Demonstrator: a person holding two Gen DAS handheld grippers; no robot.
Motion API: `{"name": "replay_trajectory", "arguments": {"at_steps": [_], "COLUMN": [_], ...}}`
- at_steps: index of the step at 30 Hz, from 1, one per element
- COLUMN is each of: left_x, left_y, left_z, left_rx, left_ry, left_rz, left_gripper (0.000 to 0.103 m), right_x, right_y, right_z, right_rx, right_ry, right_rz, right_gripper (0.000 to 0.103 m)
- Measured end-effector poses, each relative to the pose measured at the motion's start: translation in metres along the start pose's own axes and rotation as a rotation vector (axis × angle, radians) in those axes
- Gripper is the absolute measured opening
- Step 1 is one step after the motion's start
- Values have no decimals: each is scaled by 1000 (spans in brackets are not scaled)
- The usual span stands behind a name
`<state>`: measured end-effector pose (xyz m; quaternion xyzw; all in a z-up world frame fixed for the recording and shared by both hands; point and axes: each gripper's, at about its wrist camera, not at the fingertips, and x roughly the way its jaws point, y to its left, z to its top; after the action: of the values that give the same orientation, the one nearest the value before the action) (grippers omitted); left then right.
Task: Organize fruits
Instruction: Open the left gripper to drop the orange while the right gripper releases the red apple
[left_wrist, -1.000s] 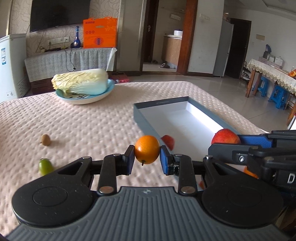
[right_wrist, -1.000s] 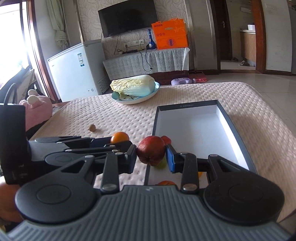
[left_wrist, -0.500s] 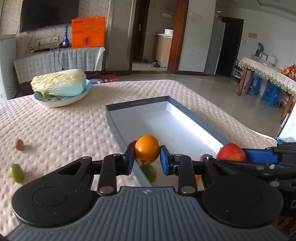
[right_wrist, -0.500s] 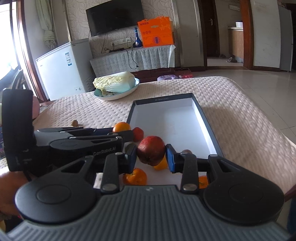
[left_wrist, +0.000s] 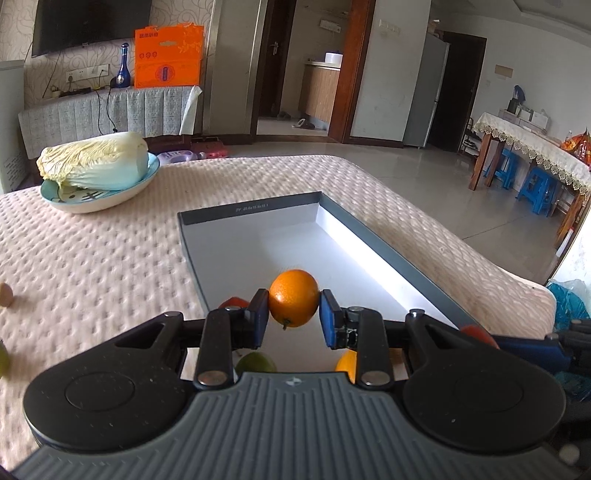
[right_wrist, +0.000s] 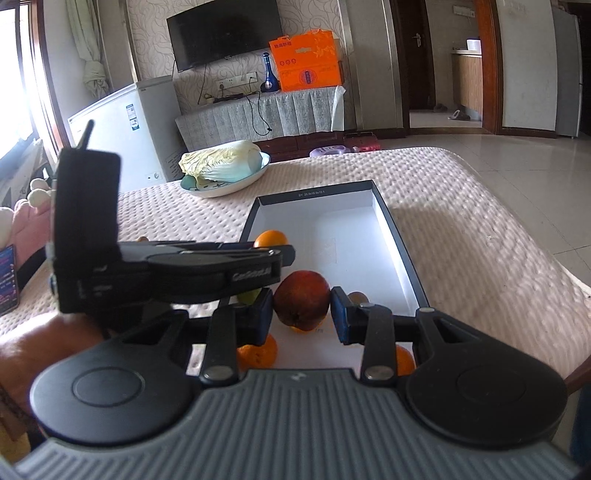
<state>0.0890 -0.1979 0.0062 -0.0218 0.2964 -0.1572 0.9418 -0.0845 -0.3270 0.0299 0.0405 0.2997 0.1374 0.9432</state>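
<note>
Grey tray (left_wrist: 255, 216): fruit at near end | left gripper (left_wrist: 293, 317) pinches orange (left_wrist: 293, 302) | right gripper (right_wrist: 302, 314) pinches apple (right_wrist: 302, 303)

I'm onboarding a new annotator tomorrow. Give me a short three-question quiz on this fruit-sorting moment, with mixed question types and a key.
1. True or false: the left gripper is shut on an orange.
2. Multiple choice: the right gripper holds A) a kiwi, B) a red apple, C) a lemon.
3. Fill in: on the blue plate at the far side of the bed lies a ____.

Key: 1 true; 2 B; 3 napa cabbage. Both held fruits hang over the near end of the grey box, where other fruit already lies.
</note>
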Motion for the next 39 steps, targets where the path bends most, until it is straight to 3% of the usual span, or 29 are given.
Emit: {"name": "replay_trajectory", "arguments": {"at_steps": [12,13,17,30,39], "left_x": [16,16,13,-22,-47], "left_y": [-1,-1,-2,18,59], "left_z": [3,3,4,6,3], "left_rx": [-13,-12,-6,-16,-32], "left_ry": [5,2,-21,-76,-87], "left_rz": [-18,-22,-37,0,62], "left_gripper": [35,37,62,63,63], "right_x": [3,4,8,42,66], "right_y": [1,1,1,-11,-10], "right_z": [-1,-1,-2,6,8], "right_rx": [-5,-5,-3,44,51], "right_ry": [14,16,15,-5,21], "right_rz": [-2,-2,-12,-105,-157], "right_gripper": [37,37,37,38,38]}}
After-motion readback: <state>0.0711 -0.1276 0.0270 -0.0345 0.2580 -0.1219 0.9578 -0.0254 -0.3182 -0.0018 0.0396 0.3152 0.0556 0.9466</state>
